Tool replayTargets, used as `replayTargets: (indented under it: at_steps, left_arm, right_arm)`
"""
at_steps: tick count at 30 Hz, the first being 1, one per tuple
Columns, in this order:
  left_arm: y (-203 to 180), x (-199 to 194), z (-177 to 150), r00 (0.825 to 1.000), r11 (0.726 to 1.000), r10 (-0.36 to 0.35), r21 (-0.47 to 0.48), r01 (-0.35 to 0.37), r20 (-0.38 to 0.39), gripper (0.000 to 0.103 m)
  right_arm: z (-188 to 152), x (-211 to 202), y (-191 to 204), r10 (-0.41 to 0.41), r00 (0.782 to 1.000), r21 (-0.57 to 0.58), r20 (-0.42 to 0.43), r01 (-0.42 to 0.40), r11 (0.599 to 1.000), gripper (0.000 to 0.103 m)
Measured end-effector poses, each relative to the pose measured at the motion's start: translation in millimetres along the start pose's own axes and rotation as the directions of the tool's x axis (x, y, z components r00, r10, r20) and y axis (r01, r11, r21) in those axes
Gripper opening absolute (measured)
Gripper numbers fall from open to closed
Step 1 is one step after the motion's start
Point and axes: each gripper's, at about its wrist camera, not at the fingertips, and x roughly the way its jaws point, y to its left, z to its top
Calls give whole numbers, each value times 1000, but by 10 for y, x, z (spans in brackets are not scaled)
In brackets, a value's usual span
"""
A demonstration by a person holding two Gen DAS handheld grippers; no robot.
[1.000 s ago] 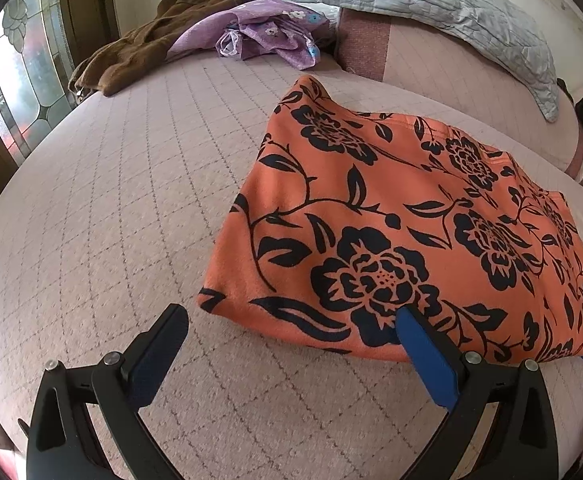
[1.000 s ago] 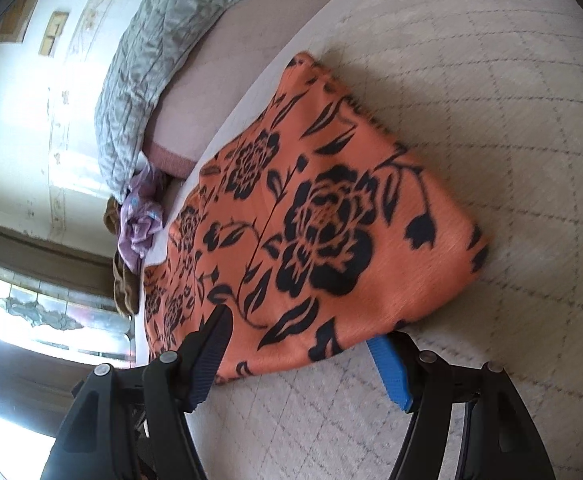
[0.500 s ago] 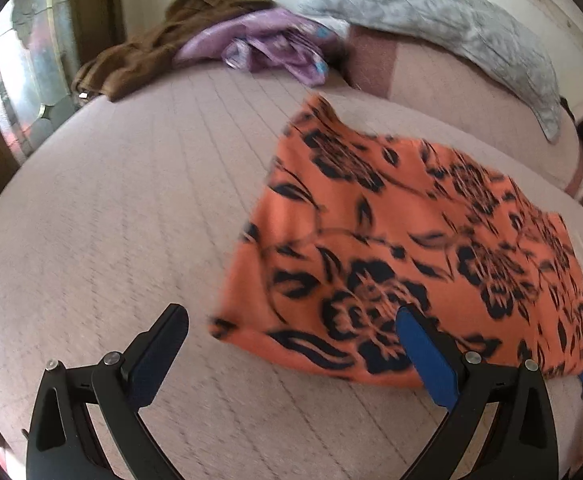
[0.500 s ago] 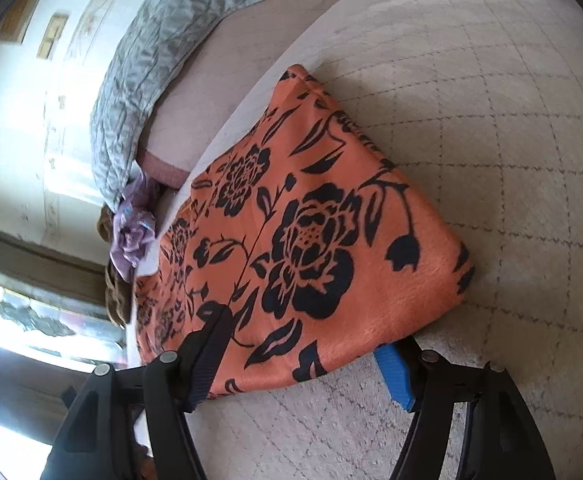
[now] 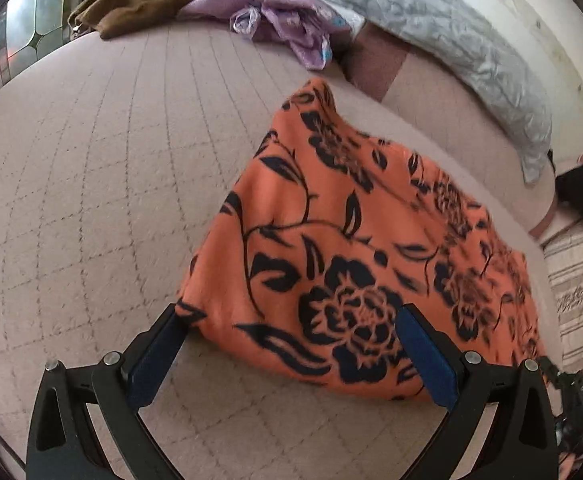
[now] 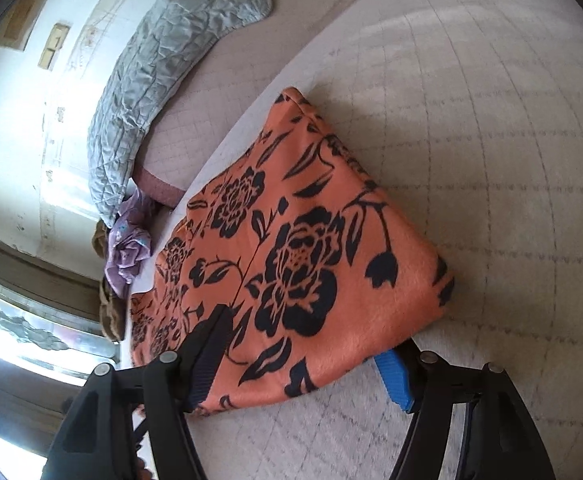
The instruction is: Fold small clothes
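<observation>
A folded orange cloth with black flowers [image 5: 331, 240] lies on the pale quilted bed [image 5: 91, 160]. My left gripper [image 5: 290, 314] is open, low over the bed, and the cloth's near corner lies between its two fingers without either pad pressing on it. In the right wrist view the same cloth [image 6: 291, 240] fills the middle. My right gripper [image 6: 307, 340] is open at the cloth's other near edge. Its dark left finger [image 6: 211, 344] is over the fabric. The blue pad of its other finger [image 6: 393, 376] is partly tucked under the hem.
A grey quilted pillow [image 5: 451, 40] lies along the headboard. A purple cloth [image 5: 287, 16] and a brown garment [image 5: 151, 0] are heaped at the far corner by a stained-glass window [image 5: 23, 40]. A striped rug [image 5: 579, 280] lies past the bed's right edge.
My left gripper has rolled and closed in on the cloth, so its near corner now sits between the fingers. The right gripper has turned slightly, and the cloth's hem now covers part of its blue pad.
</observation>
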Motion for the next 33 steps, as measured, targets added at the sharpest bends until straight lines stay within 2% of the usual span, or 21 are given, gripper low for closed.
replayTargets:
  at_steps: [1, 2, 3, 4, 5, 6, 7, 9, 10, 12, 13, 14, 15, 17, 20, 23, 28, 30, 31, 33]
  left_arm:
    - [23, -3, 13, 1000, 1000, -9, -17, 9, 18, 97]
    - [39, -17, 20, 999, 1000, -9, -30, 10, 34, 86]
    - [66, -38, 25, 999, 999, -12, -46, 14, 51, 78]
    - [94, -46, 28, 998, 998, -8, -59, 11, 61, 66]
    - [112, -39, 27, 998, 998, 2, -66, 2, 64, 57]
    - [127, -29, 22, 998, 997, 8, -71, -3, 65, 56]
    - [133, -13, 14, 998, 997, 10, -74, -5, 65, 56]
    - [132, -10, 13, 997, 998, 7, -69, -2, 71, 65]
    - [99, 14, 19, 997, 998, -7, -59, 11, 75, 73]
    - [30, 55, 37, 997, 999, 8, -34, -5, 76, 74]
    - [20, 50, 36, 996, 999, 22, -28, -19, 83, 69]
    - [43, 26, 37, 995, 999, 36, -30, -34, 91, 43]
    - [67, 4, 42, 993, 998, 61, -29, -58, 98, 36]
    - [93, -13, 62, 995, 999, 45, -27, -43, 91, 30]
    - [46, -142, 54, 993, 1000, 21, -9, -20, 115, 27]
    - [-16, -384, 56, 988, 999, -49, 14, 48, 147, 27]
    - [-16, -609, -108, 986, 991, -134, 10, 134, 99, 27]
    - [-23, -542, -191, 997, 998, -61, 28, 59, 56, 29]
    - [5, -412, -190, 1000, 1000, -12, 28, 12, 4, 30]
    - [108, -217, -152, 997, 999, 17, -37, -19, -72, 38]
  right_arm:
    - [5, 14, 11, -2, 1000, -4, 12, 2, 1000, 71]
    - [9, 30, 26, -1, 1000, -7, 22, 1, 1000, 70]
    - [16, 47, 35, 3, 999, -11, 32, -3, 1000, 68]
    - [22, 63, 39, 7, 999, -17, 42, -6, 1000, 64]
    - [30, 91, 34, 5, 998, -27, 55, -3, 1000, 53]
    - [40, 128, 13, -9, 998, -28, 62, 10, 1000, 47]
    - [47, 156, -17, -10, 998, -16, 69, 11, 1000, 46]
    - [72, 187, -35, 1, 996, -3, 90, 0, 1000, 44]
    - [76, 196, -22, -4, 995, -10, 96, 5, 1000, 41]
    - [64, 214, 24, -32, 993, -45, 110, 37, 998, 33]
    - [50, 208, 51, -48, 992, -65, 116, 56, 996, 31]
    - [40, 198, 76, -59, 991, -81, 120, 69, 994, 28]
    - [32, 185, 100, -68, 990, -95, 123, 80, 992, 26]
    - [7, 142, 130, -75, 987, -115, 140, 92, 989, 24]
    - [-38, 58, 201, -83, 980, -147, 179, 110, 983, 23]
    - [-63, -94, 275, -75, 970, -180, 231, 118, 977, 21]
    - [-103, -406, 445, -65, 944, -236, 323, 147, 961, 20]
    - [-89, -536, 420, -53, 939, -220, 341, 134, 966, 20]
    - [-70, -548, 387, -55, 943, -208, 330, 130, 969, 20]
    - [-38, -437, 294, -84, 956, -174, 279, 137, 975, 20]
